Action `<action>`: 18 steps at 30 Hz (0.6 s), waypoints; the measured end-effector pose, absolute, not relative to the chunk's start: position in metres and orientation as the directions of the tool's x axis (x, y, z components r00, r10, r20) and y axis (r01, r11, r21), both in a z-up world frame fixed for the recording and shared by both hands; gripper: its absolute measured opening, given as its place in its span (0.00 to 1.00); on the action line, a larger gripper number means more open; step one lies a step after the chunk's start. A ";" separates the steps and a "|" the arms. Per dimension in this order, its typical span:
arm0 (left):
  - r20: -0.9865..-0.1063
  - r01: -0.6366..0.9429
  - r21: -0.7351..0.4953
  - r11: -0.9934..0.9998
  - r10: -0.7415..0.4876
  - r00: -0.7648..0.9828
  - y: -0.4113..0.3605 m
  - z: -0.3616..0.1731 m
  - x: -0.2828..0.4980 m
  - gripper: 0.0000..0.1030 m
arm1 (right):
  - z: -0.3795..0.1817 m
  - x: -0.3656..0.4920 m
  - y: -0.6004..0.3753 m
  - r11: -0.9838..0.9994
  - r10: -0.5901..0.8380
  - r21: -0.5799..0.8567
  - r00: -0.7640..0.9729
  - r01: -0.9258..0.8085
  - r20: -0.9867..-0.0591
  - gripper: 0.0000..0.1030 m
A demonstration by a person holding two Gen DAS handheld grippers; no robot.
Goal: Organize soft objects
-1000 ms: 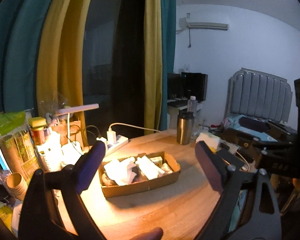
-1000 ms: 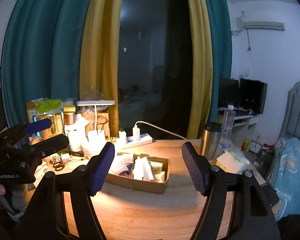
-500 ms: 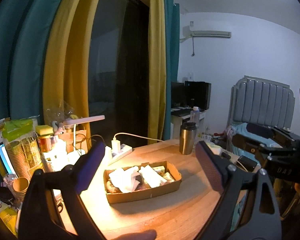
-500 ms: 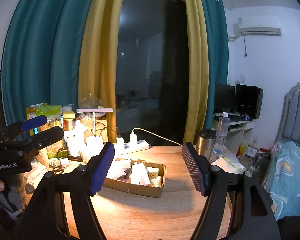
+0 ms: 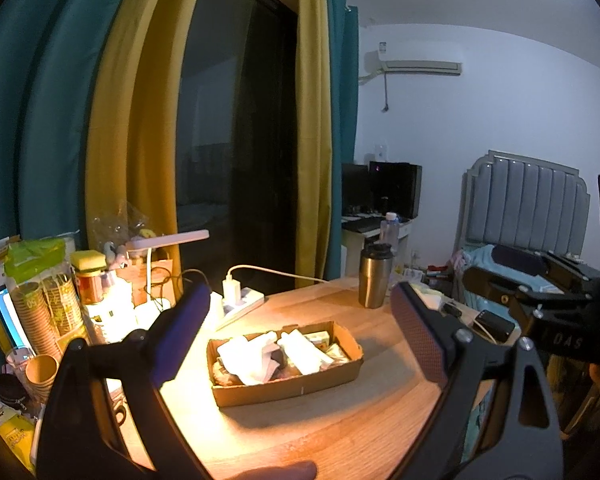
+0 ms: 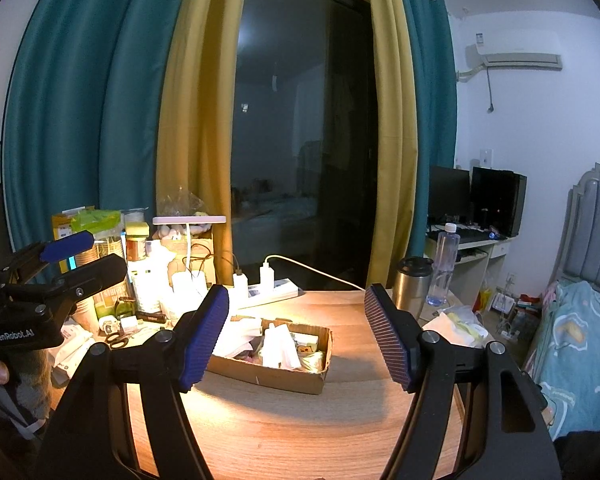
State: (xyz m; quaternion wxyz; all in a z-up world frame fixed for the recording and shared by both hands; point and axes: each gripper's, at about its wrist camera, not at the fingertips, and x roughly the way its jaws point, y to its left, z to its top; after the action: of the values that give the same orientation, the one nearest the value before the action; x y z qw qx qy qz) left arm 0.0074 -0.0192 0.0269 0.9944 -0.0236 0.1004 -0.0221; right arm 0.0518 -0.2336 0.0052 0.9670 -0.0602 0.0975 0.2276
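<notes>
Dim bedroom, lamp-lit round wooden table [image 6: 300,432] in front of a dark window with teal and yellow curtains [image 6: 188,120].

Right tongs [image 6: 306,334] are held wide open above the near part of the table, nothing between the pads. Left tongs [image 5: 296,340] are likewise spread wide and empty, also over the near edge; they are seen at far left in the right wrist view.

Cardboard box [image 6: 276,376] is set mid-table, framed between both pairs of fingers but well beyond them. Soft objects [image 5: 276,354], white folded pieces plus small packets, are piled inside it; exact kinds can't be told.

Steel tumbler [image 5: 375,280] is stood upright at the far right of the table. Power strip [image 6: 274,292] with plugged chargers is laid at the far edge. Desk lamp [image 5: 168,240] and cluttered jars and paper cups [image 5: 40,312] are crowded on the left. Bed [image 6: 576,340] is seen at right.
</notes>
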 end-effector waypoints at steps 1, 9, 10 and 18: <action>-0.198 0.040 -0.051 0.998 -0.049 0.979 -0.019 0.027 0.007 0.90 | 0.005 0.051 -0.234 0.889 0.428 -0.075 0.878 -0.451 -0.215 0.71; -0.199 0.041 -0.048 0.998 -0.050 0.979 -0.019 0.027 0.008 0.90 | 0.003 0.051 -0.232 0.888 0.430 -0.073 0.876 -0.454 -0.218 0.71; -0.200 0.041 -0.048 0.998 -0.050 0.978 -0.020 0.027 0.008 0.90 | 0.003 0.051 -0.232 0.888 0.429 -0.072 0.876 -0.453 -0.218 0.71; -0.205 0.046 -0.040 0.998 -0.053 0.977 -0.023 0.027 0.011 0.90 | 0.000 0.051 -0.230 0.888 0.430 -0.071 0.875 -0.454 -0.221 0.72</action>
State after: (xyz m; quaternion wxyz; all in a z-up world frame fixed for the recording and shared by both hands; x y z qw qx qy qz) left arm 0.0107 -0.0234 0.0267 0.9942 -0.0175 0.1035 -0.0249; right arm 0.0509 -0.2302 -0.0002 0.9665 -0.0602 0.1000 0.2288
